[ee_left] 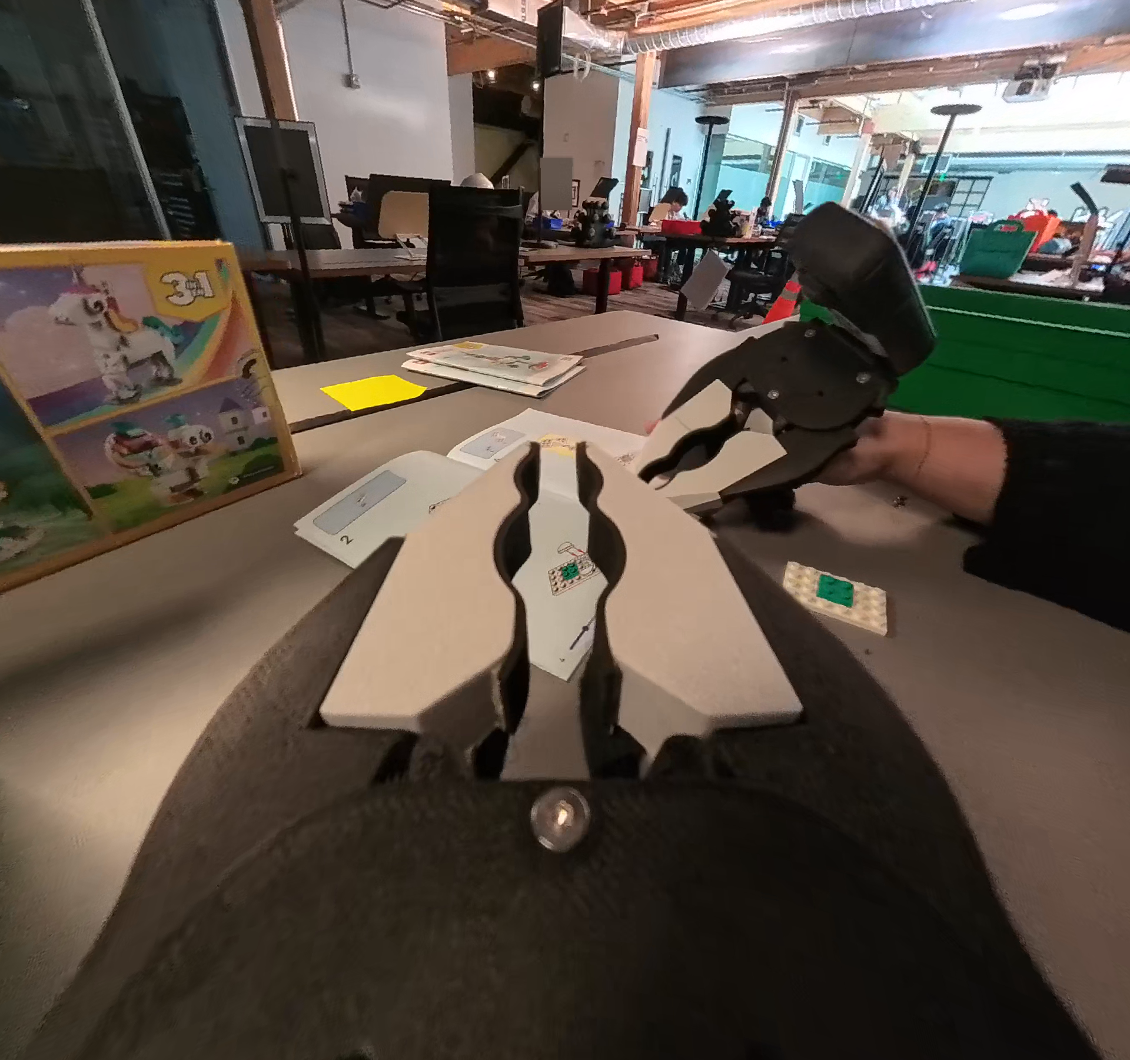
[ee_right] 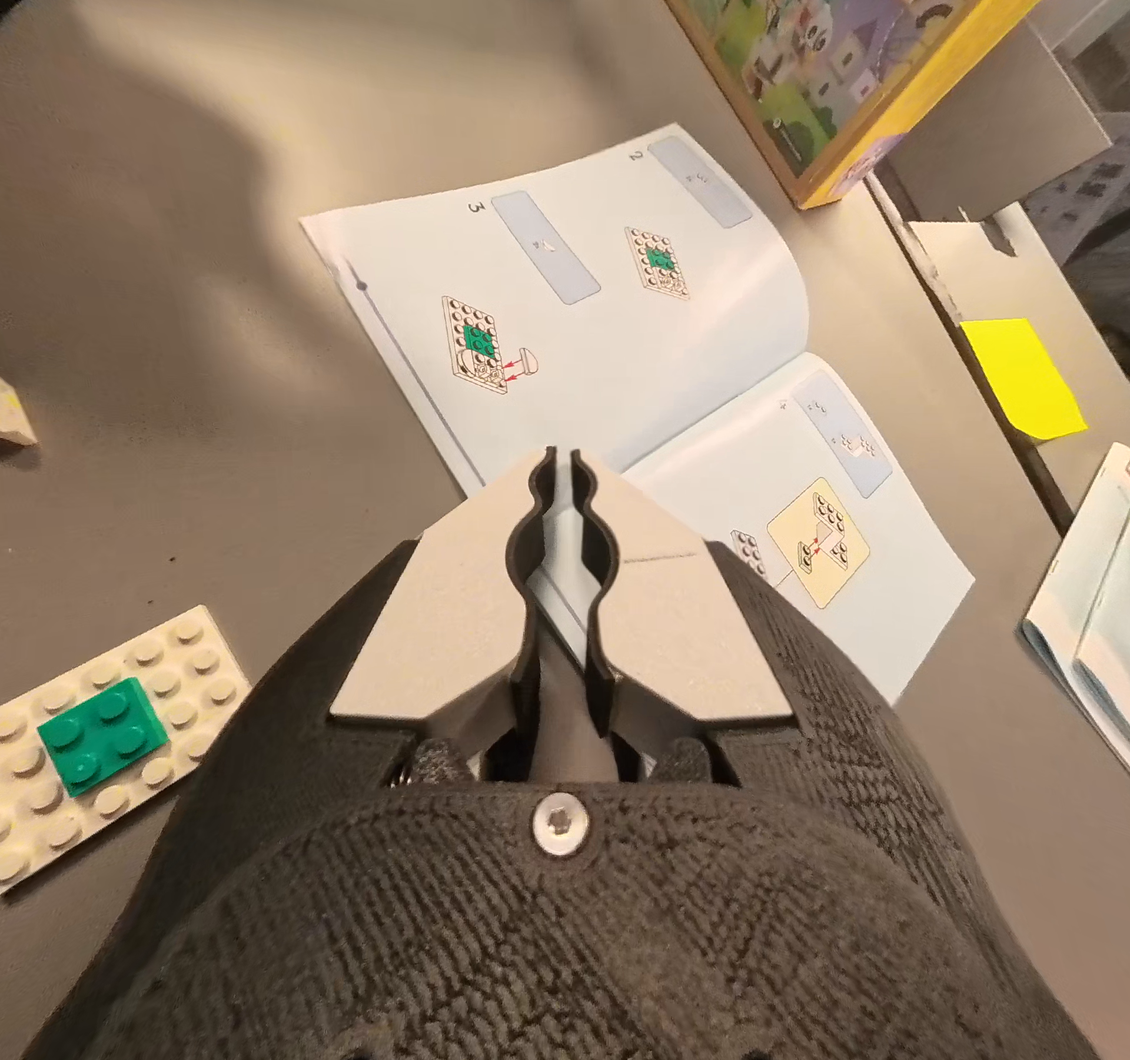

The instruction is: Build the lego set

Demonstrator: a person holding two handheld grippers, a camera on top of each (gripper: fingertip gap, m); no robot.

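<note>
A white studded plate point(ee_right: 183, 664) with a green two-by-two brick point(ee_right: 101, 734) on it lies on the grey table, at the lower left of the right wrist view. It shows in the left wrist view point(ee_left: 856, 609) with the green brick point(ee_left: 834, 589), to the right of my left gripper. An open instruction booklet point(ee_right: 611, 309) lies flat, and both grippers are over it. My left gripper point(ee_left: 557, 450) is nearly closed with nothing between the fingers. My right gripper point(ee_right: 562, 453) is nearly closed and empty; it also shows in the left wrist view point(ee_left: 651, 471), held by a hand.
The yellow set box point(ee_left: 140, 388) stands on the left of the table, seen also in the right wrist view point(ee_right: 825, 52). A yellow sticky note point(ee_left: 373, 390) and more closed booklets point(ee_left: 495, 365) lie farther back. Office desks and chairs are beyond the table. Left tips to right tips: about 15 cm. From my right tips it is roughly 11 cm to the white studded plate point(ee_right: 183, 664); from my left, 15 cm.
</note>
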